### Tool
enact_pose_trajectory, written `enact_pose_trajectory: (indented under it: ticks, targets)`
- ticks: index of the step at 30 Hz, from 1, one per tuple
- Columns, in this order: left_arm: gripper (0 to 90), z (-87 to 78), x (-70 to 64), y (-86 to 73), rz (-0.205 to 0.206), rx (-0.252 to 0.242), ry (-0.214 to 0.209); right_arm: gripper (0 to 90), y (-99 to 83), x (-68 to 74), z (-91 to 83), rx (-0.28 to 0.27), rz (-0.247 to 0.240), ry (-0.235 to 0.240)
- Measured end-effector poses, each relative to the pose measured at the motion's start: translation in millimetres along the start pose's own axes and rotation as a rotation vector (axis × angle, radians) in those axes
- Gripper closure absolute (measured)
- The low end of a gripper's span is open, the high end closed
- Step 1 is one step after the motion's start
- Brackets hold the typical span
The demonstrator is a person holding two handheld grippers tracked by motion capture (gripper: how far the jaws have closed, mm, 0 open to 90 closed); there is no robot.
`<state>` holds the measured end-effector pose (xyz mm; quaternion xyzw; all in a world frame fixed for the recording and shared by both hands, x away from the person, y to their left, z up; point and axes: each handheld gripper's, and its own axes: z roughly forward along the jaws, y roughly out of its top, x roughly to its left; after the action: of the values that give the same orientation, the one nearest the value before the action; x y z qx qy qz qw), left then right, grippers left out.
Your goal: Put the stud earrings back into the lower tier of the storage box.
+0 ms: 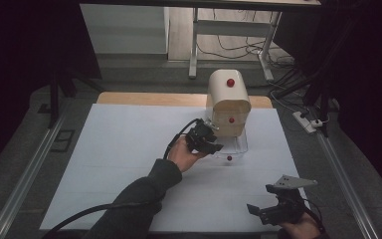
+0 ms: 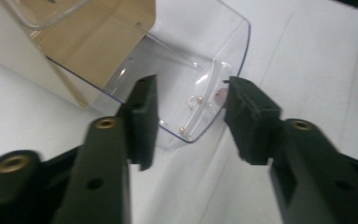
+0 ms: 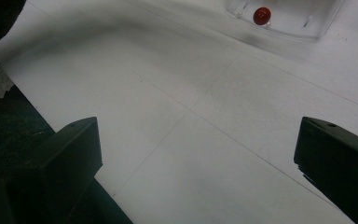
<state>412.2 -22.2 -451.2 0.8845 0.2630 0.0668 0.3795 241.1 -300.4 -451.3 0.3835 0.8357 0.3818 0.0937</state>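
Note:
A small cream drawer cabinet with red knobs stands at the back of the white table. Its bottom drawer, a clear plastic drawer, is pulled out, and a red knob sits on its front. A hand holds my left gripper just left of that drawer. In the left gripper view my left gripper is open, its jaws either side of the clear drawer's front corner without touching it. My right gripper rests near the table's front right. It is open over bare table.
The white table sheet stretches wide to the left and front. Behind the table stand a desk frame and floor cables. The right gripper view shows the clear drawer's red knob far ahead.

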Motion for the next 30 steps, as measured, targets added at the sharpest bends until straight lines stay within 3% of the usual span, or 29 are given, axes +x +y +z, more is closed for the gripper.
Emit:
enact_pose_trajectory:
  ticks: [4, 8, 10, 11, 13, 16, 20, 24, 30]
  targets:
    - [45.5, -10.4, 2.3, -6.7, -0.008, -0.007, -0.019, 0.3, 0.1, 0.1, 0.1, 0.002, -0.002, -0.002]
    - [37.5, -20.4, 7.1, -15.4, -0.031, -0.02, -0.071, 0.3, 0.2, 0.2, 0.3, 0.004, -0.001, -0.003]
    - [29.1, -24.2, 10.7, -20.5, -0.063, -0.021, -0.122, 0.3, 0.3, 0.2, 0.3, 0.004, 0.0, -0.003]
    - [22.6, -26.0, 11.8, -23.1, -0.079, -0.016, -0.13, 0.3, 0.2, 0.1, 0.4, 0.004, 0.0, -0.003]
    - [18.5, -30.4, 12.6, -30.1, -0.076, -0.014, -0.142, 0.3, 0.3, 0.1, 0.5, 0.005, 0.001, -0.003]
    - [12.8, -36.8, 12.7, -39.6, -0.066, -0.001, -0.138, 0.3, 0.4, 0.2, 0.6, 0.006, 0.001, -0.004]
    - [7.0, -46.9, 14.4, -51.3, -0.083, -0.017, -0.136, 0.3, 0.5, 0.3, 0.7, 0.01, 0.001, -0.007]
    - [3.5, -56.7, 15.9, -61.9, -0.106, -0.027, -0.134, 0.3, 0.6, 0.1, 1.0, 0.009, 0.003, -0.006]
    - [0.0, -70.6, 15.3, -77.3, -0.105, -0.021, -0.113, 0.3, 0.5, 0.5, 0.7, 0.011, 0.001, -0.01]
